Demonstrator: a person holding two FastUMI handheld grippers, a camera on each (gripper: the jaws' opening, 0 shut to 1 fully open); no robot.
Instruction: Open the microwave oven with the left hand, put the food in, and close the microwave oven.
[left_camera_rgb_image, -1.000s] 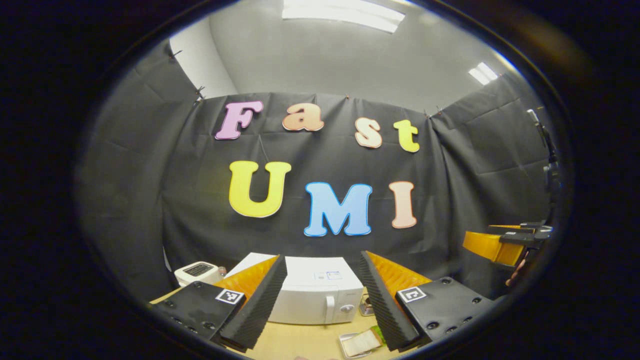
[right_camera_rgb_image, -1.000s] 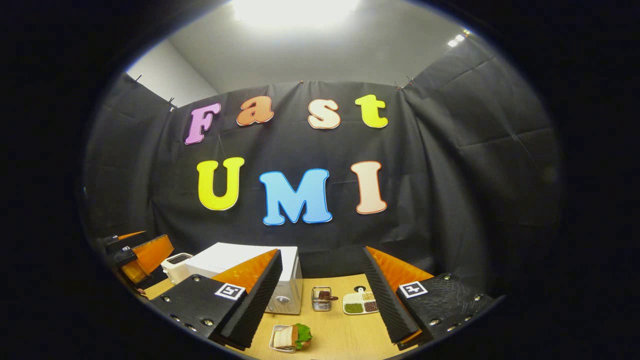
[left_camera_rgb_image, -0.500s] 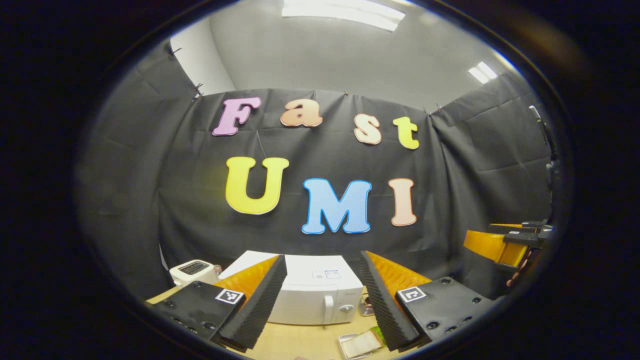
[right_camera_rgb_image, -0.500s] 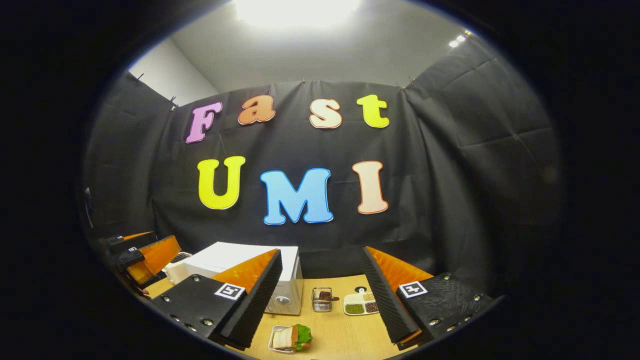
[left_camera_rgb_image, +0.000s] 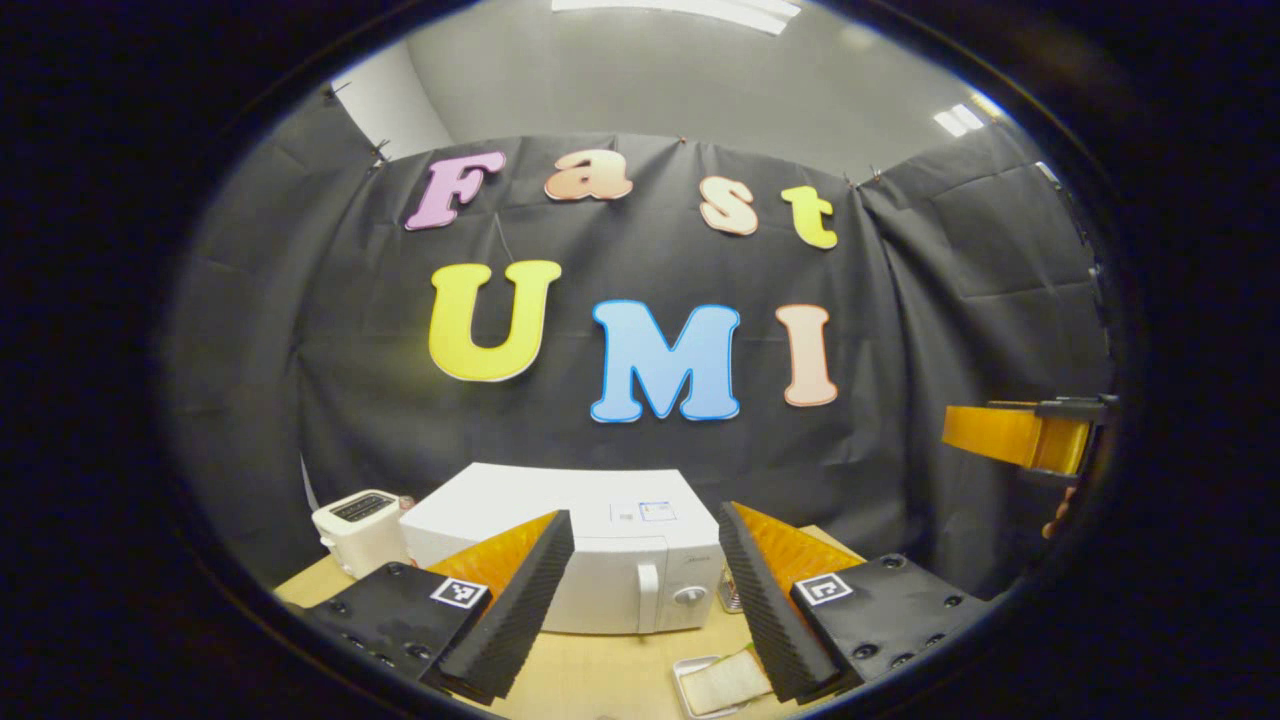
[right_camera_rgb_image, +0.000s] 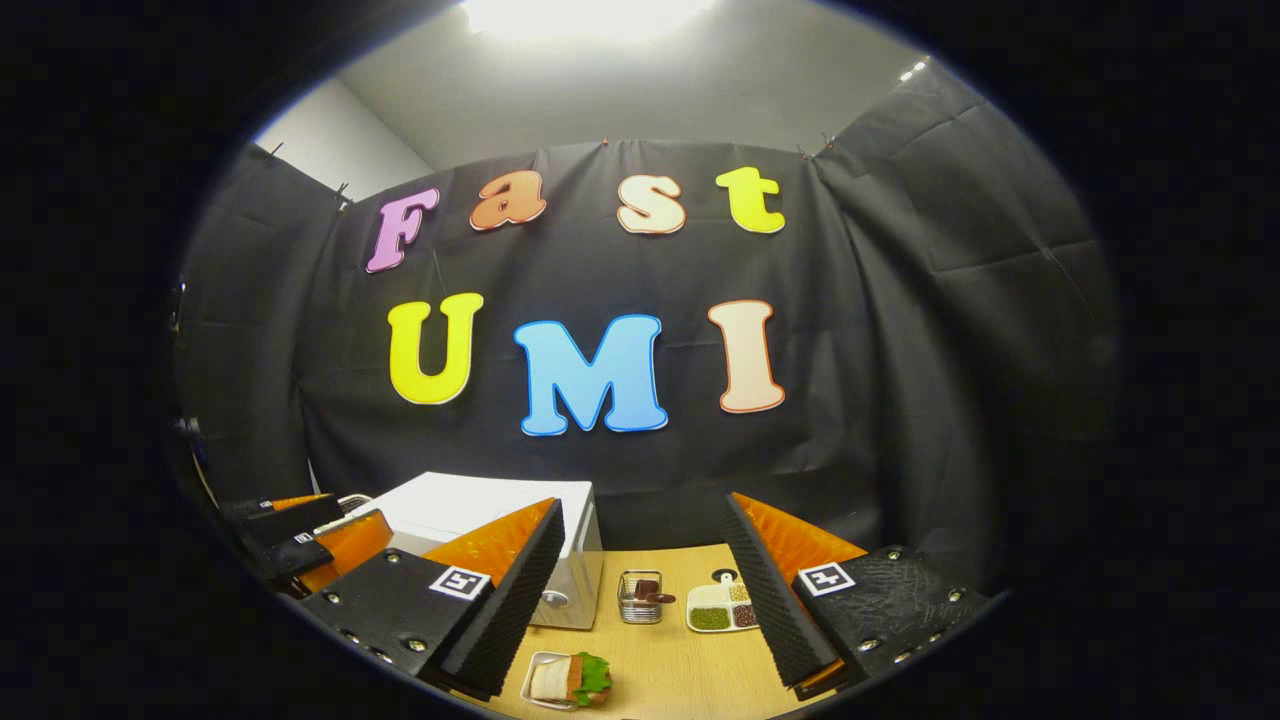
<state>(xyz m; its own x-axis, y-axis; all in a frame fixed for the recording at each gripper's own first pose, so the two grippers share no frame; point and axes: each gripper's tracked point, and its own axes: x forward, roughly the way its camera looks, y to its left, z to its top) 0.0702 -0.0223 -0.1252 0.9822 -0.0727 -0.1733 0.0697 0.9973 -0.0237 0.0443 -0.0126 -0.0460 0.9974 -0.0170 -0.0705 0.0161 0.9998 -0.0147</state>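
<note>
Right now both tools hang above a light wooden worktop (right_camera_rgb_image: 690, 670), each with its two ridged black fingers spread wide and nothing between them. The left tool (left_camera_rgb_image: 645, 590) faces a white microwave oven (left_camera_rgb_image: 600, 560) that stands toward the worktop's back edge, against the black cloth wall; its door is shut, with an upright white handle (left_camera_rgb_image: 648, 597) near the door's right side and a round knob (left_camera_rgb_image: 688, 594) just beyond it. A white toaster (left_camera_rgb_image: 352, 525) stands just beside the oven, nearer the worktop's left edge. The right tool (right_camera_rgb_image: 645, 590) looks down on the food, a sandwich (right_camera_rgb_image: 570, 678) with green lettuce lying in a small white tray (right_camera_rgb_image: 532, 680) near the worktop's front edge, in front of the oven. A small wire basket (right_camera_rgb_image: 638, 597) and a divided dish (right_camera_rgb_image: 722, 607) of seeds or grains sit near the back edge, to the right of the oven. The oven is likely heavy and stiff, so pinching the handle and pulling should swing the door without shifting the body. The sandwich looks soft and easily crushed; gripping the tray's rim seems safer, though the tray may be light and slide.
</note>
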